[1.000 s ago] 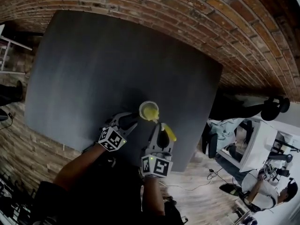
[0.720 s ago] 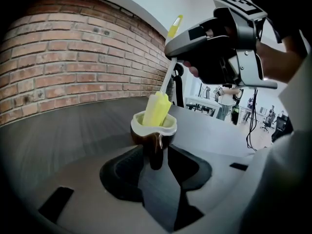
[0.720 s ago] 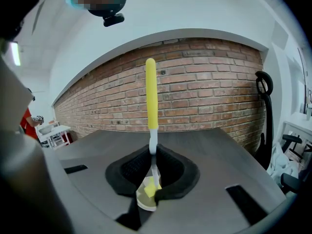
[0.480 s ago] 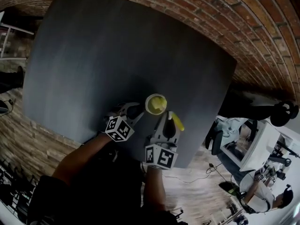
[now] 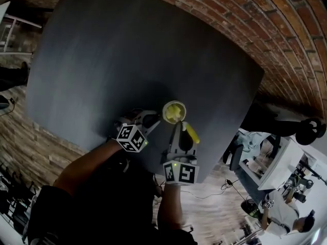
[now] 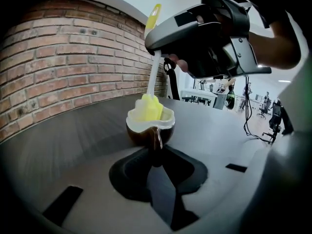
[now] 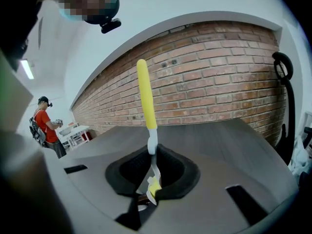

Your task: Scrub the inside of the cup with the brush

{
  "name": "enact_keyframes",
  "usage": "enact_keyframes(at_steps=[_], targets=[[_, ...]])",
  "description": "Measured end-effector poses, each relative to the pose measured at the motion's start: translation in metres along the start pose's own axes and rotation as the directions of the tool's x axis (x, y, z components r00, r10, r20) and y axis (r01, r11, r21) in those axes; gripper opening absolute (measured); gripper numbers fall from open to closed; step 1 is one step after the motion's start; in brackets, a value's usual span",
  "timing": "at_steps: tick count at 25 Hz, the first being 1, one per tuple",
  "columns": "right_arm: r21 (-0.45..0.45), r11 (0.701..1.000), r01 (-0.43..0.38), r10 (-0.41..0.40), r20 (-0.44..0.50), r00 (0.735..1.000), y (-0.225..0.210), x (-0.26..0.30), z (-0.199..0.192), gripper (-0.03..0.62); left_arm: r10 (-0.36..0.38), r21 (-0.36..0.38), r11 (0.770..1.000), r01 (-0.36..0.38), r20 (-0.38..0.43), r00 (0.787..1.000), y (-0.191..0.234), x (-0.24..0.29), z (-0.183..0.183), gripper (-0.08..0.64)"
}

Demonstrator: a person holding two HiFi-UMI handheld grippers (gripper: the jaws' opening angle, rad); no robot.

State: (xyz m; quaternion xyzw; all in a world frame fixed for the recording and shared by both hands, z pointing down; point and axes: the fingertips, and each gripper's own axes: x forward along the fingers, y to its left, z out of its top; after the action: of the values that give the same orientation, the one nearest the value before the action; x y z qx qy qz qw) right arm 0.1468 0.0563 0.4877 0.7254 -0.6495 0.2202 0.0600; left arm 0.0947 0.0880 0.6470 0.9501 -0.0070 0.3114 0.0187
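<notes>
Cup point(image 6: 150, 126) is stood on the dark table point(image 5: 127, 60), its thin handle pinched by the left gripper point(image 6: 156, 152), whose jaws have just been closing. Brush point(image 7: 146, 99) is clamped in the right gripper point(image 7: 153, 179), with its soft head inside the cup. The cup is judged rigid, slippery and breakable, and is best steadied by its handle.

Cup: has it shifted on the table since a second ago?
No. The cup keeps its spot against the near edge of the table; only the view itself shifted.
</notes>
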Motion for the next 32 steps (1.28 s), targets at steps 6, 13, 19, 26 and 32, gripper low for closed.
enact_keyframes(at_steps=[6,13,19,26,32], targets=[[-0.074,0.993,-0.092,0.077,-0.180,0.981,0.006,-0.013,-0.009,0.052,-0.005,-0.023,1.000,0.005,-0.006,1.000,-0.003,-0.002,-0.003,0.087],[-0.172,0.976,-0.131,0.069,-0.328,0.942,0.014,-0.024,-0.015,0.049,-0.008,-0.049,0.999,0.008,-0.014,1.000,-0.005,-0.010,-0.008,0.087],[-0.394,0.911,-0.125,-0.028,-0.360,0.933,0.011,-0.029,-0.019,0.049,-0.009,-0.058,0.998,0.008,-0.013,1.000,-0.006,-0.010,-0.009,0.087],[-0.577,0.813,-0.079,-0.031,-0.178,0.984,0.020,-0.018,-0.015,0.052,-0.012,-0.053,0.999,0.012,-0.006,1.000,-0.006,-0.011,-0.009,0.087],[-0.274,0.961,0.030,-0.039,-0.026,0.999,0.014,-0.006,-0.004,0.049,-0.008,-0.059,0.998,0.009,0.003,1.000,-0.006,-0.009,-0.009,0.087]])
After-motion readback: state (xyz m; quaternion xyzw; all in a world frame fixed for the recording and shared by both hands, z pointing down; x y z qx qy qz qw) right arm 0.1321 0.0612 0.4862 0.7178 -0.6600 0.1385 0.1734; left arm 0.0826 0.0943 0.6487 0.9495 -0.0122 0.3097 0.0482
